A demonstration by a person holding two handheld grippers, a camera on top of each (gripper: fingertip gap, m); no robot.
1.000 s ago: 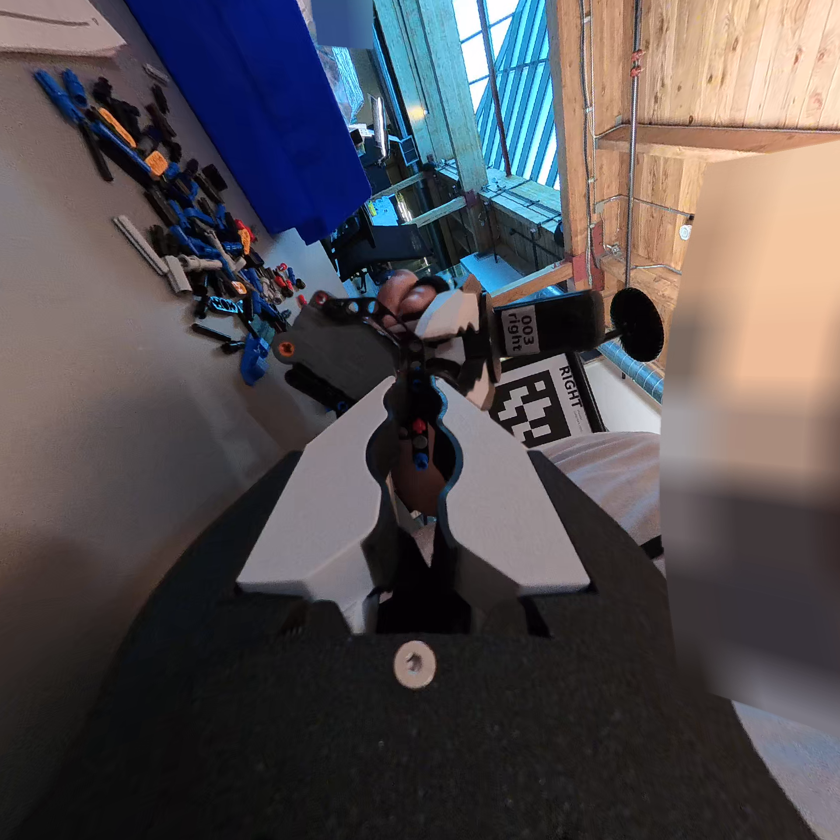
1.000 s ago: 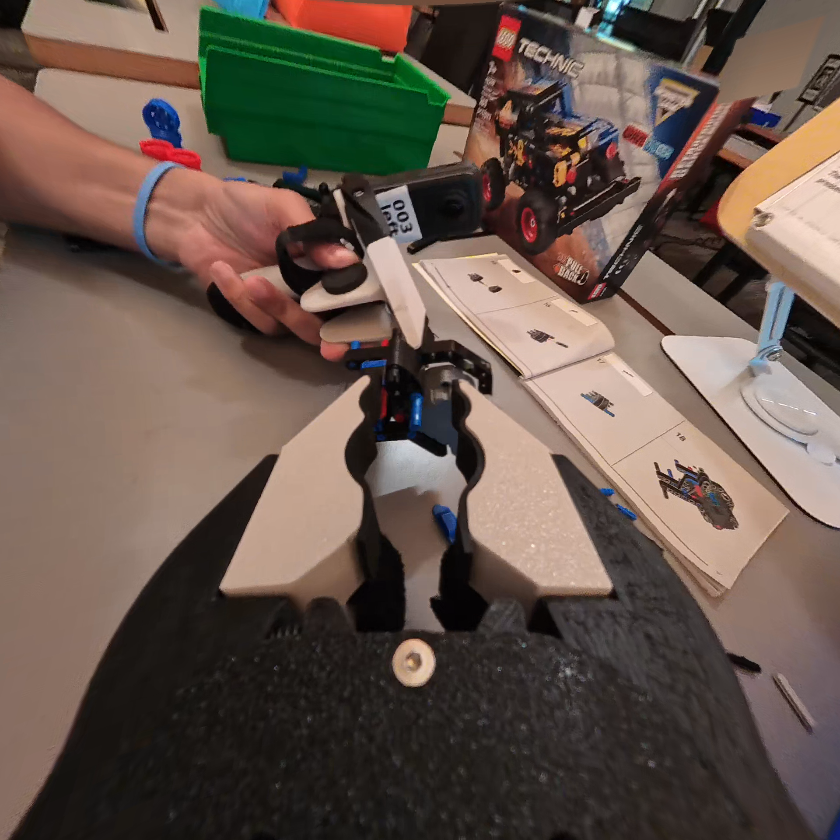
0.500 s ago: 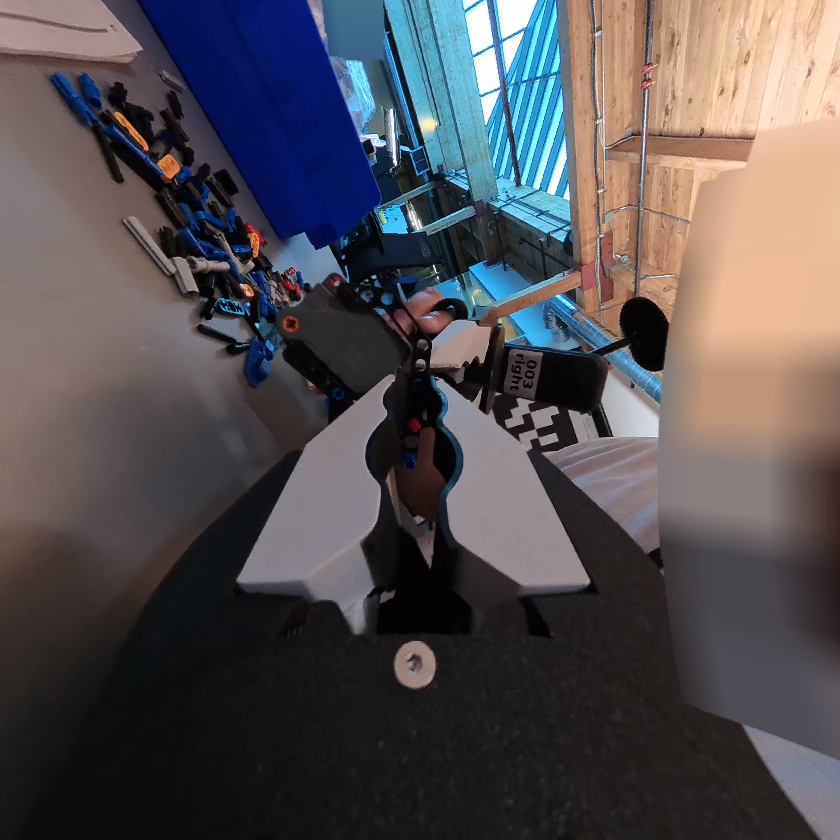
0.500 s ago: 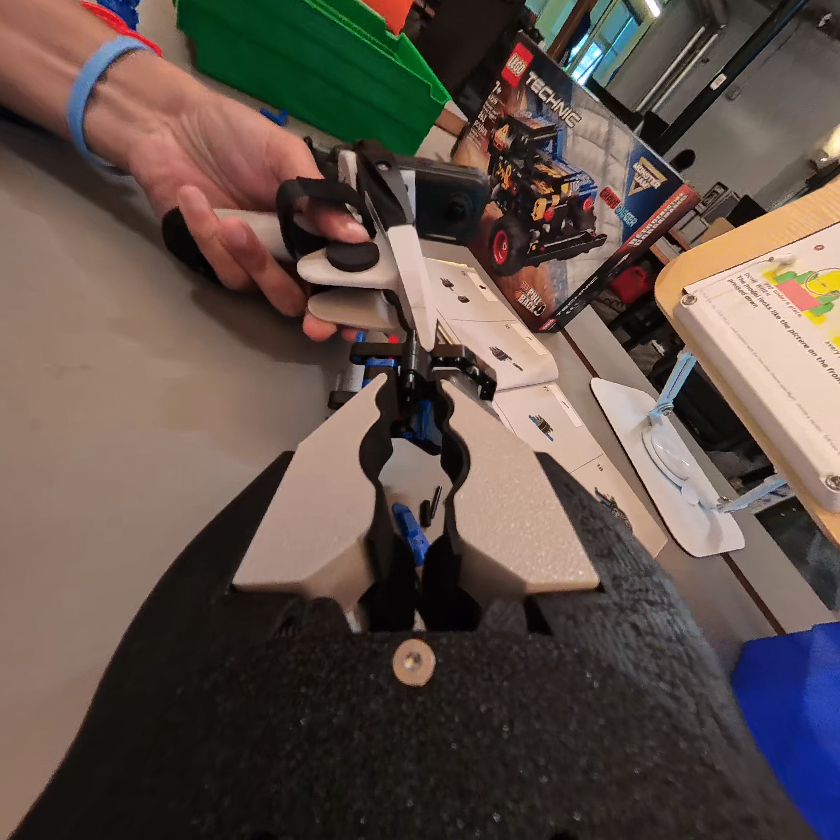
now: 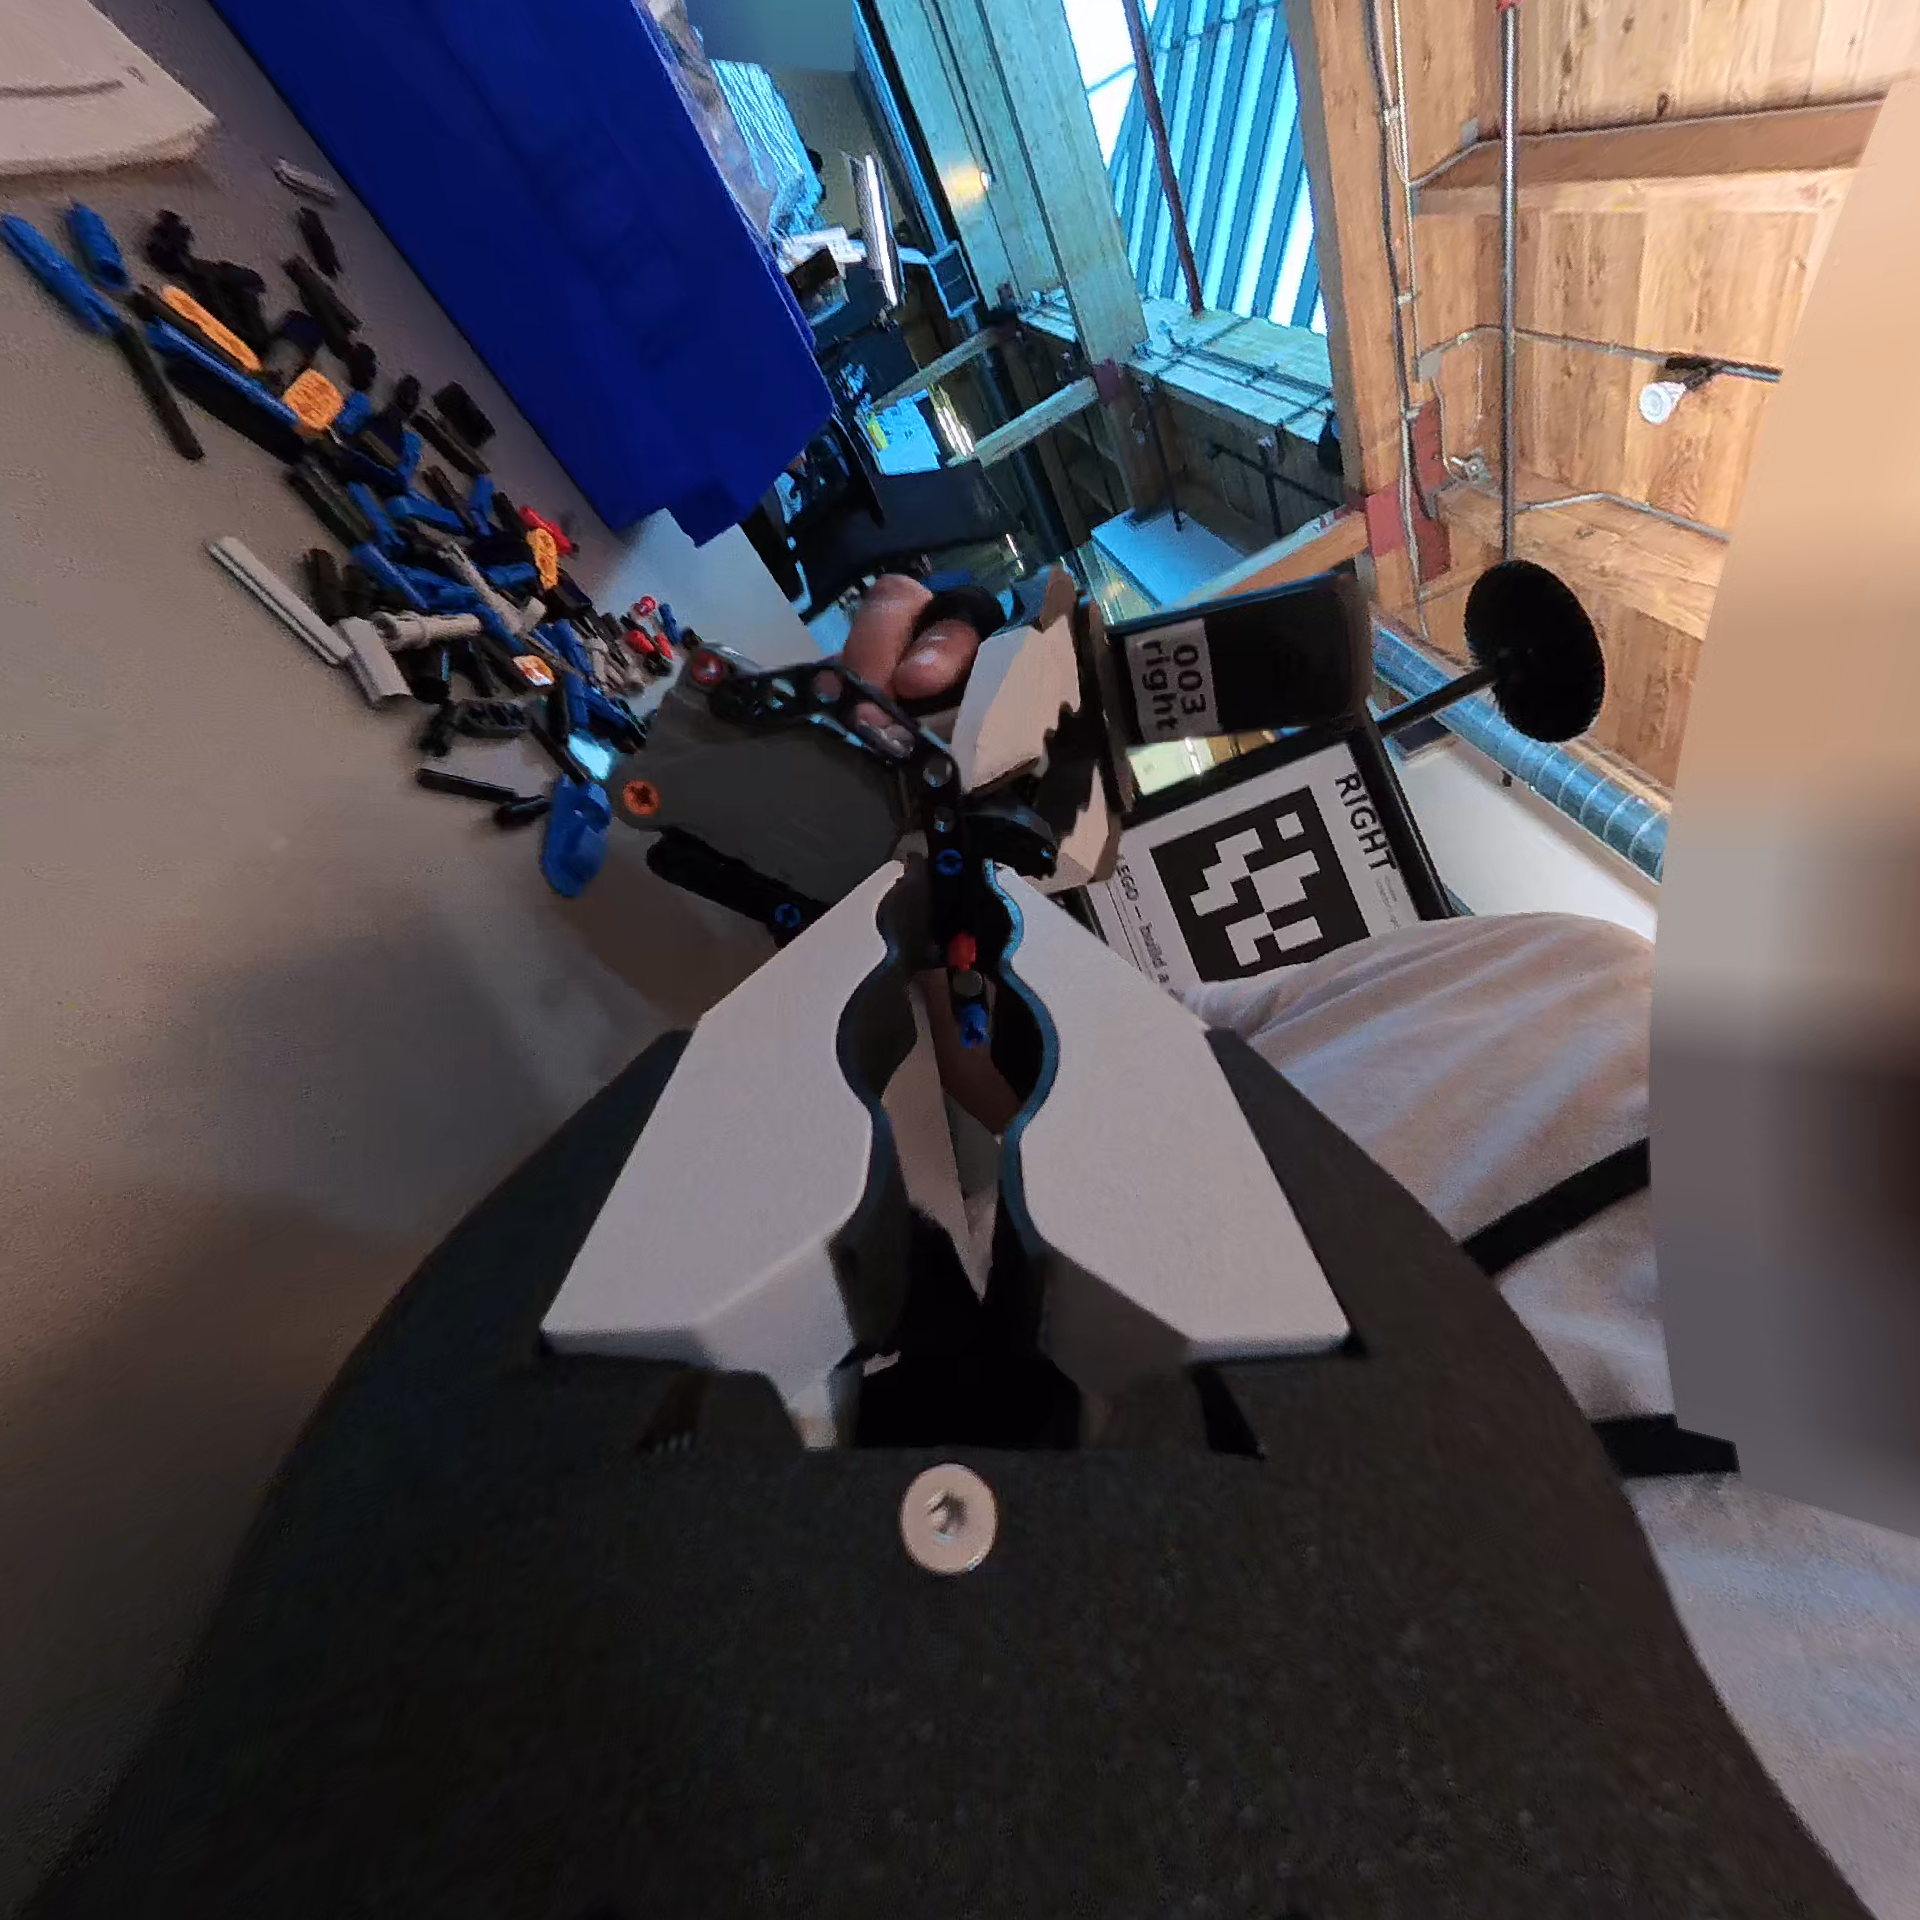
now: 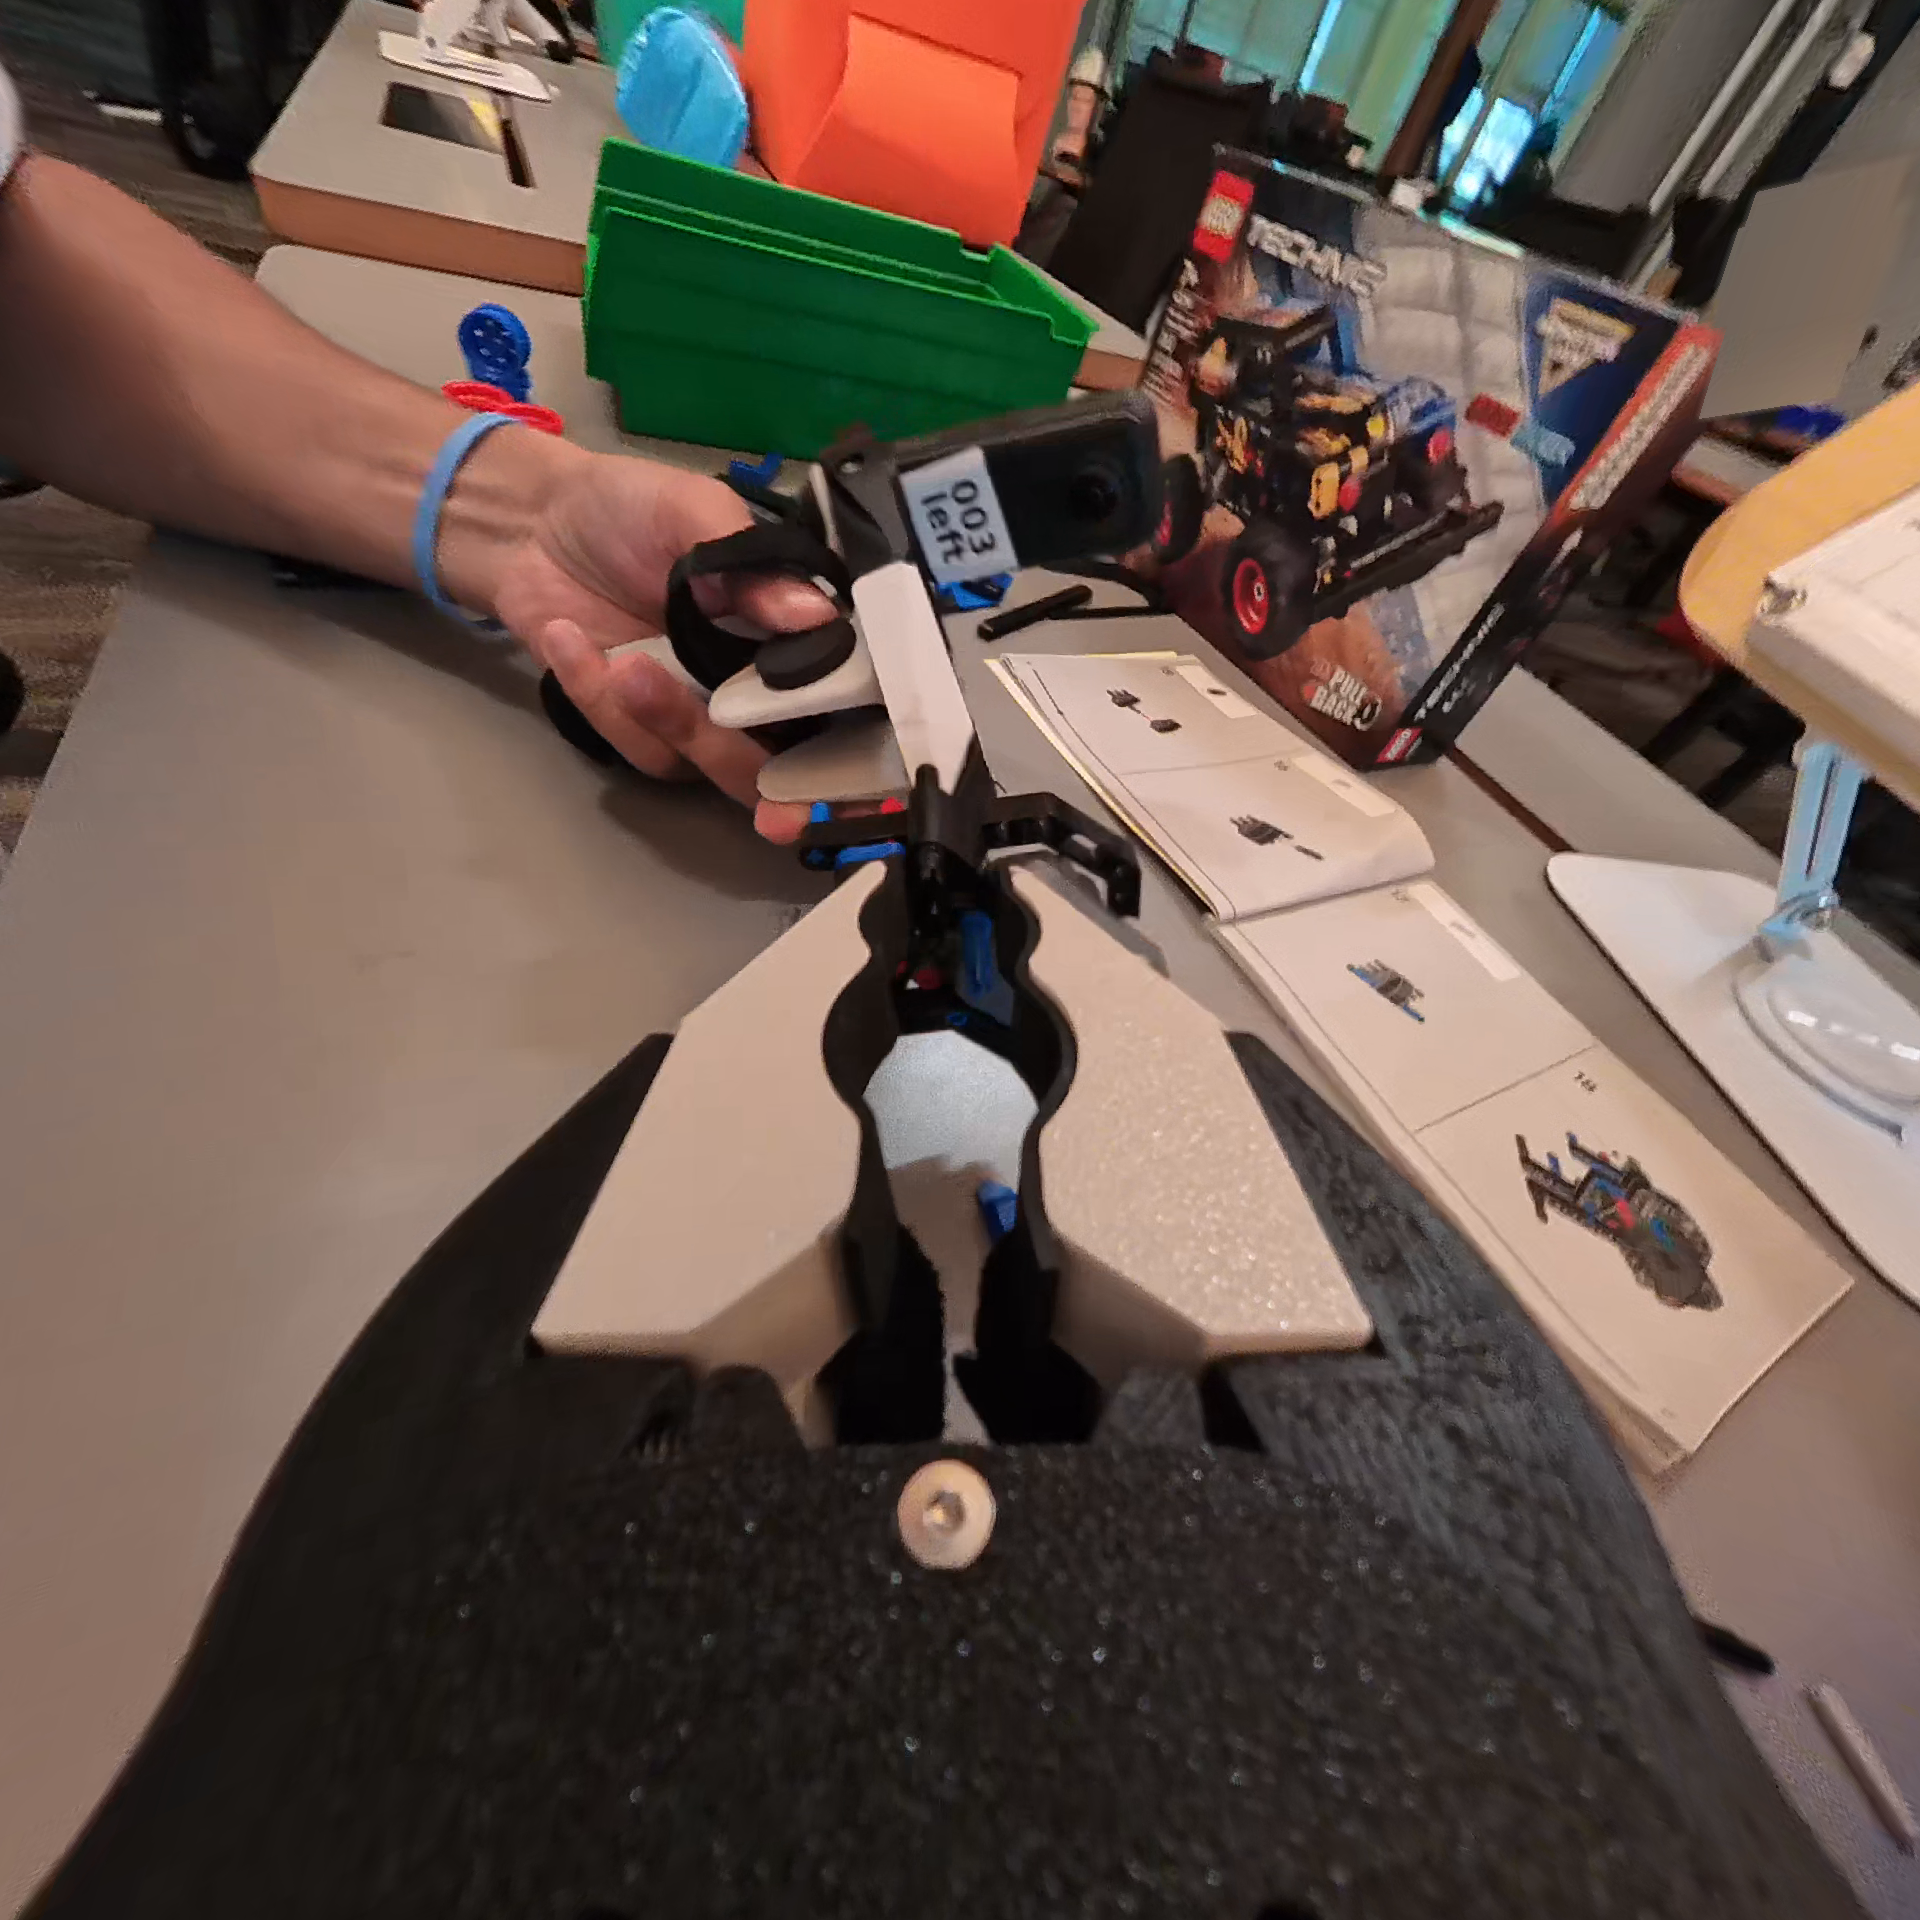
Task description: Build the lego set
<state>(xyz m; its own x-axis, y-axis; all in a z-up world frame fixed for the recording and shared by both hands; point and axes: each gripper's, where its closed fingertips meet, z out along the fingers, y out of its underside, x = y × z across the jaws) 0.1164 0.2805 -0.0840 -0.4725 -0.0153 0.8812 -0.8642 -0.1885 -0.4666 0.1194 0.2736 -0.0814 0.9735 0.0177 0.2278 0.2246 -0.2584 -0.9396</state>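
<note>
Both claws met tip to tip, fingers nearly closed. The left claw [image 5: 948, 904] lay rolled sideways. The right claw [image 6: 940, 883] sat level.

white label [image 5: 1169, 686] on black camera [image 5: 1278, 665], just past left gripper [image 5: 940, 894] tips: short print | marker card [image 5: 1268, 883], right of those tips: one word | white label [image 6: 961, 514] on black camera [image 6: 1081, 478], ahead of right gripper [image 6: 940, 883] | set box [image 6: 1455, 468], ahead-right: logos | booklet [image 6: 1351, 935], right: step numbers
</note>
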